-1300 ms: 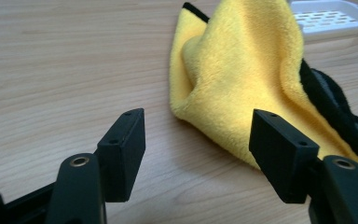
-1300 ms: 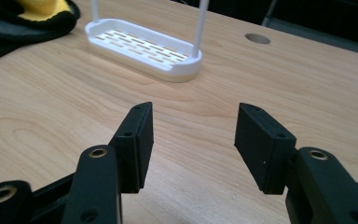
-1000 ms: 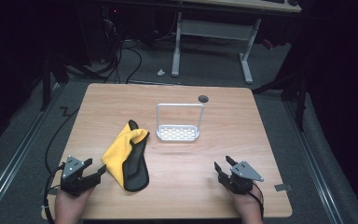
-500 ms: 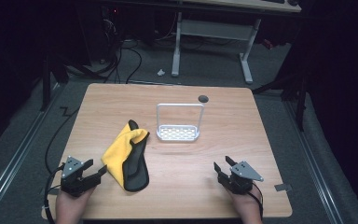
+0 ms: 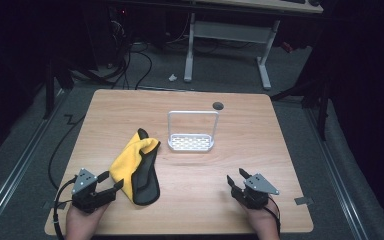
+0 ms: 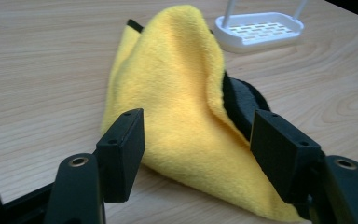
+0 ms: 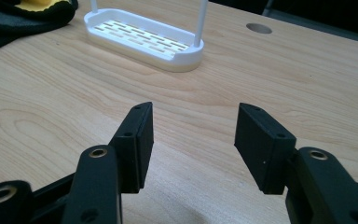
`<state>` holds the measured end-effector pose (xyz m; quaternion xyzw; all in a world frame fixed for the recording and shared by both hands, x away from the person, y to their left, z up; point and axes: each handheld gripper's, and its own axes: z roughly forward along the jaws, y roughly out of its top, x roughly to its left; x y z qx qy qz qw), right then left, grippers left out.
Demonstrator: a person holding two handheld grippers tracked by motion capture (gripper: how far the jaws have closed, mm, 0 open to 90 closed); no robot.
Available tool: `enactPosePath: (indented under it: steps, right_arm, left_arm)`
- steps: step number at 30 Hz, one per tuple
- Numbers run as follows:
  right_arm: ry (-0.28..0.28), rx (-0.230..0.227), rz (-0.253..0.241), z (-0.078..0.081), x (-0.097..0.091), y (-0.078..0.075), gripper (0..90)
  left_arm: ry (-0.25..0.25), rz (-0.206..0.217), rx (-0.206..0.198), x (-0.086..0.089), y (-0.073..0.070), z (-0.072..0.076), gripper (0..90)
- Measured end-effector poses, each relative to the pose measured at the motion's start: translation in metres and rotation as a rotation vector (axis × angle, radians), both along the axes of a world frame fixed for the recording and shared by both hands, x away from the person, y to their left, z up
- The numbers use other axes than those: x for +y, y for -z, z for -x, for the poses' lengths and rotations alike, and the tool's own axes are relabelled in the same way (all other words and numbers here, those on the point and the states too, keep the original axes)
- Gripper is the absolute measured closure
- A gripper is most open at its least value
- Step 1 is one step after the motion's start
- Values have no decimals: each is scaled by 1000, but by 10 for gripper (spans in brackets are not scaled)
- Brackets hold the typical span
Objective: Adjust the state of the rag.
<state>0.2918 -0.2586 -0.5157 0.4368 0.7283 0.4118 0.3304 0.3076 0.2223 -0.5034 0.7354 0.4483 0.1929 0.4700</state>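
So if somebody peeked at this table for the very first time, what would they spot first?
Probably the bright yellow cloth with its black backing, crumpled on the left of the wooden table, right in front of the open left tongs. Next comes the white rack with its tall hoop handle, standing near the middle. The right tongs sit open over bare wood.
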Motion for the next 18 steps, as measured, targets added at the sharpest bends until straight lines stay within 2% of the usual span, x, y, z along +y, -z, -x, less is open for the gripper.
enactPosePath:
  steps: [1,12,14,15,18]
  right_arm:
    - [-1,2,2,0,0,0,476]
    - [-29,5,14,0,6,1,477]
    - [-33,7,17,0,7,1,477]
    - [-34,9,16,0,8,2,477]
    - [-39,11,18,0,9,2,477]
  left_arm:
    - [18,-7,-1,-6,-1,1,359]
    - [86,-27,6,-39,3,0,365]
    - [95,-44,9,-45,5,-2,369]
    - [89,-72,3,-51,7,-4,375]
    - [78,-91,2,-55,9,-7,403]
